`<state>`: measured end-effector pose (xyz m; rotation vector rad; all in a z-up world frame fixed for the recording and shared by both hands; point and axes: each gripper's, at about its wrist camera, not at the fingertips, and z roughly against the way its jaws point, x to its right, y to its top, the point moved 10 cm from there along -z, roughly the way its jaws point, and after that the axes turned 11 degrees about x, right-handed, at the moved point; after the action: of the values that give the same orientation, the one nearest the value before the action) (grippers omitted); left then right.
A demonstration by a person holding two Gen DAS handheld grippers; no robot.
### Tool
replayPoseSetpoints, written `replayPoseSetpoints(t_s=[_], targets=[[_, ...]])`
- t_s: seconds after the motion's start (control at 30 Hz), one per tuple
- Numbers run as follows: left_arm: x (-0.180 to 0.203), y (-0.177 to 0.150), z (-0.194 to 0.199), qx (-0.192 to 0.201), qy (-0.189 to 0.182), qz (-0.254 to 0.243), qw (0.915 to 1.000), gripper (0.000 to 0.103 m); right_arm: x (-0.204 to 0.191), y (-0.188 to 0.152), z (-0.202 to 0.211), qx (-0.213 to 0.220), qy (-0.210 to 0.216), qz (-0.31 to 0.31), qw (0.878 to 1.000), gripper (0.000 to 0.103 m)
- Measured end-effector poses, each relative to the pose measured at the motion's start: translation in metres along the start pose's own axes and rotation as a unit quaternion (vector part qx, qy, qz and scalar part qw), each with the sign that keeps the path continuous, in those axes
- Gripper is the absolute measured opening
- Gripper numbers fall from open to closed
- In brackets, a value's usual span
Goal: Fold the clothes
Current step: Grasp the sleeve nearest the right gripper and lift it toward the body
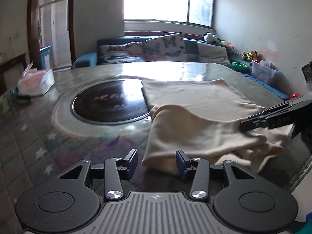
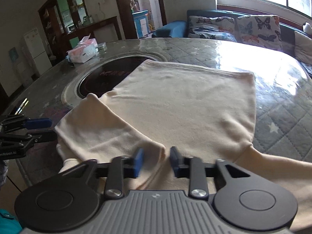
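A cream garment [image 2: 185, 105] lies on the glass-topped table, its body flat and one sleeve folded across the near left part [image 2: 109, 130]. It also shows in the left wrist view [image 1: 197, 117]. My left gripper [image 1: 157, 160] is open and empty, just left of the folded sleeve's edge; it also shows at the left in the right wrist view [image 2: 42, 129]. My right gripper [image 2: 157, 160] is open, its pads on either side of the sleeve's tip. In the left wrist view the right gripper's fingers [image 1: 257, 121] rest over the sleeve end.
A round black hotplate [image 1: 111, 104] is set in the table [image 1: 39, 136], partly under the garment. A tissue box [image 1: 37, 82] stands at the far left. A sofa with butterfly cushions [image 1: 163, 46] lies behind the table. The other sleeve [image 2: 273, 167] hangs at the near right.
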<state>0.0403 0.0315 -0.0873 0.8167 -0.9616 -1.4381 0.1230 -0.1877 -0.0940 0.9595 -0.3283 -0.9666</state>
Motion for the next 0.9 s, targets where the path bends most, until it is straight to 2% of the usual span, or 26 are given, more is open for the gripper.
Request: replayPoseSetpoints(t_s=[0.17,0.4,0.53,0.57,0.63,0.7,0.77,0.9], targets=[[0.008,-0.002,-0.006,0.004,-0.001,-0.003,1.0000,0.048,-0.009,0.016,0.009,0.017,-0.010,0.040,0.999,0.007],[0.016,-0.002,-0.015,0.008,0.003,-0.015,0.9998,0.048,-0.030,0.083,0.044,0.097,-0.024,0.112,0.989,0.006],[0.023,-0.003,-0.016,0.013,0.009,-0.041,0.9990,0.045,-0.041,0.114,0.060,0.133,-0.030,0.145,0.980,0.006],[0.024,-0.004,-0.016,0.014,0.012,-0.049,0.9986,0.041,-0.042,0.119,0.064,0.140,-0.032,0.149,0.978,0.006],[0.026,-0.006,-0.016,0.013,0.013,-0.058,0.9981,0.021,-0.041,0.125,0.069,0.148,-0.038,0.151,0.977,0.006],[0.026,-0.006,-0.015,0.014,0.013,-0.062,0.9979,0.010,-0.037,0.127,0.072,0.153,-0.046,0.149,0.976,0.006],[0.026,-0.005,-0.011,0.019,0.012,-0.066,0.9976,0.005,-0.027,0.120,0.068,0.143,-0.058,0.137,0.979,0.006],[0.022,-0.007,-0.005,0.017,0.020,-0.079,0.9965,0.005,-0.008,0.092,0.052,0.110,-0.072,0.111,0.985,0.006]])
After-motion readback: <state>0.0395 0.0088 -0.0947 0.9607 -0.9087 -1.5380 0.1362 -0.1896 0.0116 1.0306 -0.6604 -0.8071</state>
